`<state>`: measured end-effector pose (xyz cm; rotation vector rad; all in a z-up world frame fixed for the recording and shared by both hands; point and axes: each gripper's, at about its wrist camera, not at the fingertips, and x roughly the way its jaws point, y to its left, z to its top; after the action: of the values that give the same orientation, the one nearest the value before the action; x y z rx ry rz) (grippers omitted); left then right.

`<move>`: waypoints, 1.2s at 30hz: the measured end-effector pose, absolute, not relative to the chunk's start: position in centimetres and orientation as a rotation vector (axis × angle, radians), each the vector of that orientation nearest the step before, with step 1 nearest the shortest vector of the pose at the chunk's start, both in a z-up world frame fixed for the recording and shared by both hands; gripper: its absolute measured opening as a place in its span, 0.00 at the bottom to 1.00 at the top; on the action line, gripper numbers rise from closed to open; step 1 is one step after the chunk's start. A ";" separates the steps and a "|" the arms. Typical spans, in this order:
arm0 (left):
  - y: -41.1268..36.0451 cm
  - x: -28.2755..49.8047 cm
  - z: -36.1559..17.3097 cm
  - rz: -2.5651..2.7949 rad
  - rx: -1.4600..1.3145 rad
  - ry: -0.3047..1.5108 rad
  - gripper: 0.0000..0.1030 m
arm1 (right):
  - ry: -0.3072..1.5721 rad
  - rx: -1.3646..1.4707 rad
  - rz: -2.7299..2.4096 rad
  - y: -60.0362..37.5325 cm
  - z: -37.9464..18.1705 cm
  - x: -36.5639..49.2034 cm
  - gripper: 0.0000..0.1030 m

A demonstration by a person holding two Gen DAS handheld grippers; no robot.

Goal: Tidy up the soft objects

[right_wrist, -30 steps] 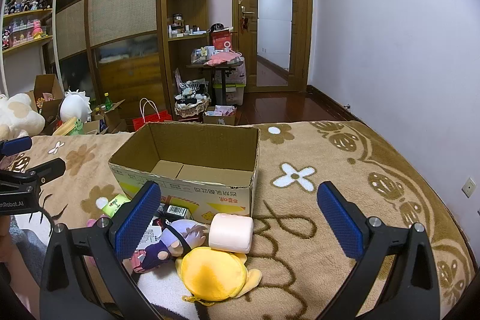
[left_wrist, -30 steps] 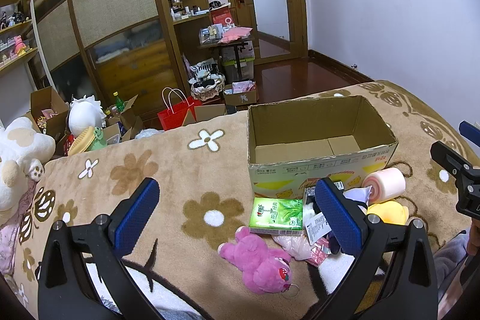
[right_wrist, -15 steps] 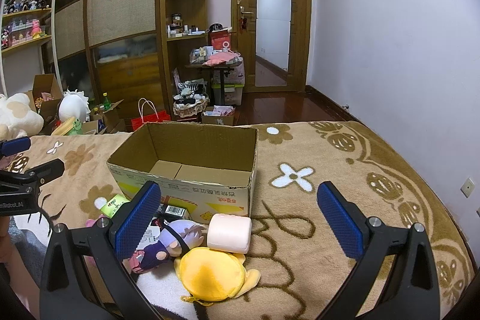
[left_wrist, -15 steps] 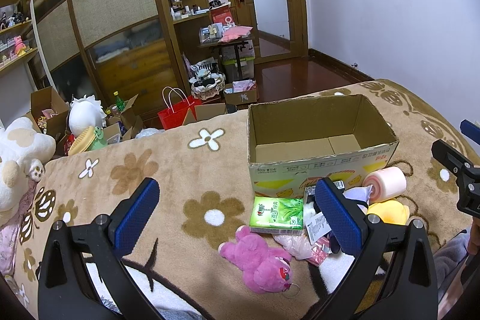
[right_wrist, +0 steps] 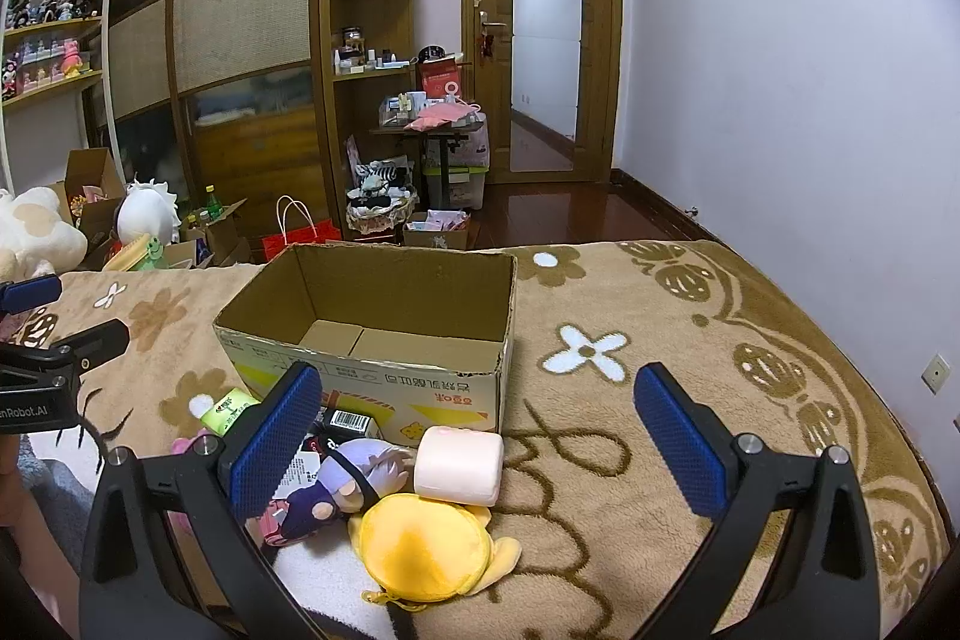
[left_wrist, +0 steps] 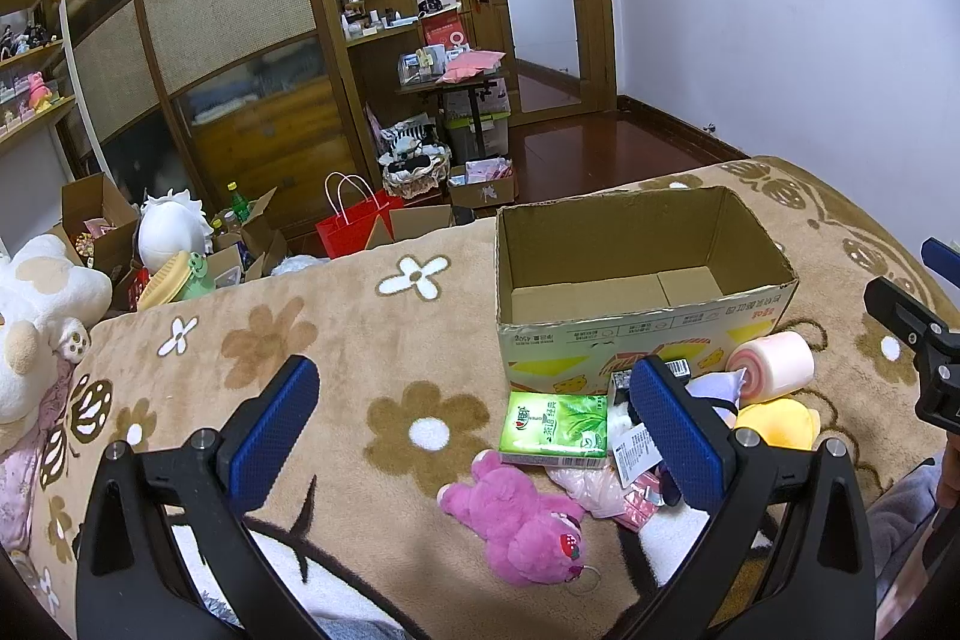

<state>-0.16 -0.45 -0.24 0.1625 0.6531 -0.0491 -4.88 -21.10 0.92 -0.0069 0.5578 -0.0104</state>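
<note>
The left claw's (left_wrist: 474, 427) right finger (left_wrist: 678, 436) covers part of the purple doll (left_wrist: 714, 388) and the packets beside the green tissue pack (left_wrist: 555, 430). At the right edge of the frame, the right claw (left_wrist: 918, 316) is cut off. Print on the cardboard box (right_wrist: 384, 382) is too small to read.

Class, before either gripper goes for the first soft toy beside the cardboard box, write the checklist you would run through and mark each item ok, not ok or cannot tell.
1. Left gripper open, nothing held: ok.
2. Right gripper open, nothing held: ok.
3. Cardboard box upright, open on top, no contents seen: ok.
4. Pink plush lies apart from the pile, free to grasp: ok.
5. Yellow plush unobstructed from above: ok.
6. Purple doll free of the packets beside it: cannot tell.
</note>
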 end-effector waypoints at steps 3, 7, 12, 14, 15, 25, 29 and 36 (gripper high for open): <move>-0.5 -0.2 -0.2 -0.049 0.163 0.654 0.99 | 0.558 -0.007 -0.011 -21.1 0.9 -4.9 1.00; -0.4 -0.2 -0.4 -0.049 0.164 0.654 0.99 | 0.558 -0.006 -0.010 -21.1 0.9 -4.9 1.00; -0.6 -0.3 -0.5 -0.046 0.166 0.660 0.99 | 0.555 -0.009 -0.015 -21.0 1.0 -5.0 1.00; -0.3 -0.5 -0.3 -0.045 0.167 0.662 0.99 | 0.557 -0.007 -0.013 -21.2 0.9 -4.9 1.00; -0.2 -0.7 -0.3 -0.044 0.168 0.663 0.99 | 0.556 -0.008 -0.014 -21.1 0.9 -4.9 1.00; 0.2 -0.6 -0.7 -0.044 0.169 0.667 0.99 | 0.556 -0.008 -0.015 -21.1 1.0 -5.0 1.00; 0.2 -0.6 -0.7 -0.044 0.170 0.670 0.99 | 0.556 -0.009 -0.015 -21.1 1.0 -5.0 1.00; 0.3 -0.5 -0.9 -0.042 0.171 0.689 0.99 | 0.556 -0.009 -0.016 -21.1 0.9 -4.9 1.00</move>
<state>-0.48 0.34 -0.90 0.1711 0.6891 -0.0416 -4.90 -21.09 0.95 -0.0086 0.5560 -0.0158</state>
